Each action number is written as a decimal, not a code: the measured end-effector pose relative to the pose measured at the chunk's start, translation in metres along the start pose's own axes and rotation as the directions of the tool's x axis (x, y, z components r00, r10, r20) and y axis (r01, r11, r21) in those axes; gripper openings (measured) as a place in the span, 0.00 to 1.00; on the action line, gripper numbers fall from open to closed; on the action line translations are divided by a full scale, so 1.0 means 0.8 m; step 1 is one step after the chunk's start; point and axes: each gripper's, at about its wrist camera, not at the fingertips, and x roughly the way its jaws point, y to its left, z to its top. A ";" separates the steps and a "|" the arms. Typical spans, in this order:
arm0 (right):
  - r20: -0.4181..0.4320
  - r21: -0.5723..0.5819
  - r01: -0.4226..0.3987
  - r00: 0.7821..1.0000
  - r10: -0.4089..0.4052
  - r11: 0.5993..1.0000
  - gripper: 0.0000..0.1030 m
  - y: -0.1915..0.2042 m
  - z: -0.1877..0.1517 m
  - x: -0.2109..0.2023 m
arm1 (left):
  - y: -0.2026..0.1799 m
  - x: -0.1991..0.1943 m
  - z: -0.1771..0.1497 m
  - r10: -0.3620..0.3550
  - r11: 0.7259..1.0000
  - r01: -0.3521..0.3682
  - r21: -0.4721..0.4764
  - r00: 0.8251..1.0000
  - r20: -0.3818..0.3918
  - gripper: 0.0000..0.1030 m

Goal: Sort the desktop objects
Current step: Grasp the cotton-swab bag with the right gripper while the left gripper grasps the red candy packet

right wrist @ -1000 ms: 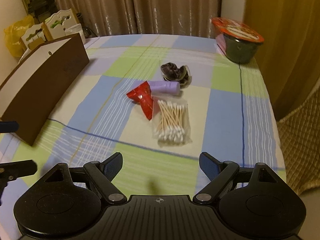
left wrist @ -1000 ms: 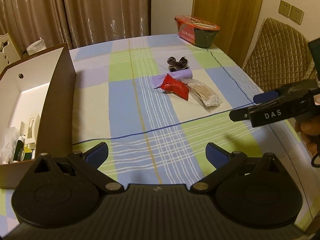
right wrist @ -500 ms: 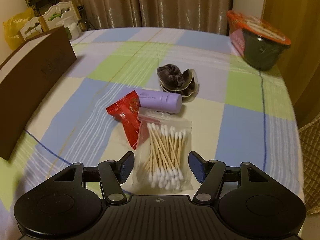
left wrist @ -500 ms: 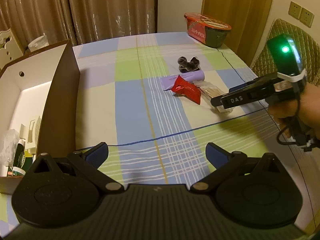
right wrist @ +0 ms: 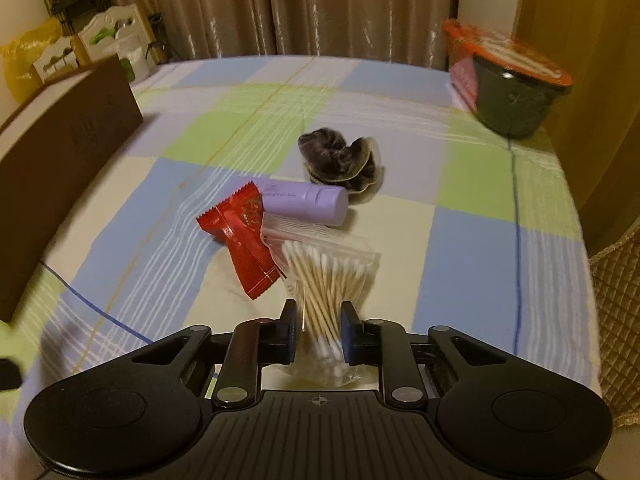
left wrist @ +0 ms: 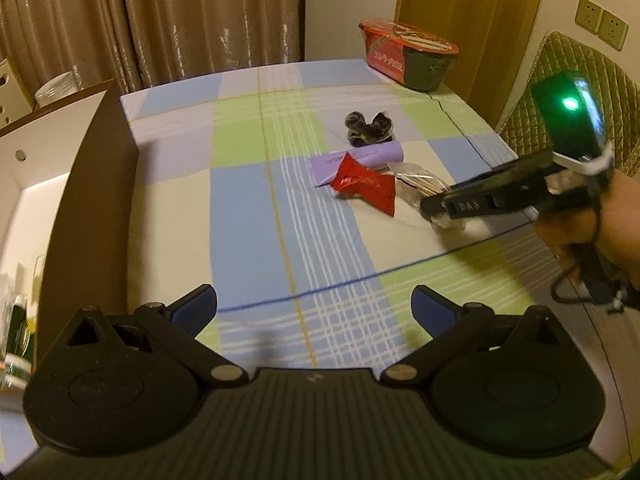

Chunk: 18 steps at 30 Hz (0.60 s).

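Observation:
A clear bag of cotton swabs [right wrist: 328, 280] lies on the checked tablecloth, and my right gripper [right wrist: 319, 330] is shut on its near end. From the left wrist view the right gripper [left wrist: 436, 210] covers most of that bag [left wrist: 416, 182]. Beside it lie a red snack packet [right wrist: 244, 240] [left wrist: 366, 186], a purple tube [right wrist: 304, 200] [left wrist: 360, 160] and a dark scrunchie [right wrist: 340, 160] [left wrist: 370, 128]. My left gripper [left wrist: 314, 306] hangs open over the near part of the table, holding nothing.
A brown open box [left wrist: 92, 184] [right wrist: 60, 152] with white inside stands at the left, holding several items. An instant noodle bowl [left wrist: 408, 56] [right wrist: 512, 88] sits at the far right corner. A quilted chair [left wrist: 560, 92] stands beyond the table's right edge.
My right gripper moved forward over the swab bag and its jaws closed on the bag's near end. The left gripper stayed open and shifted slightly.

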 end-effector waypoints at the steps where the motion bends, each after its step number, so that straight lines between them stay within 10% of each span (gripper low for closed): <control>1: 0.010 0.008 0.000 1.000 0.000 1.000 0.19 -0.002 -0.002 -0.007 | -0.001 0.004 0.004 -0.005 1.000 0.005 0.003 1.000 0.004 0.99; 18: 0.017 0.140 0.071 0.997 -0.074 0.988 0.19 -0.045 -0.045 -0.077 | -0.048 0.148 0.076 -0.056 0.982 0.044 0.185 0.997 0.060 0.90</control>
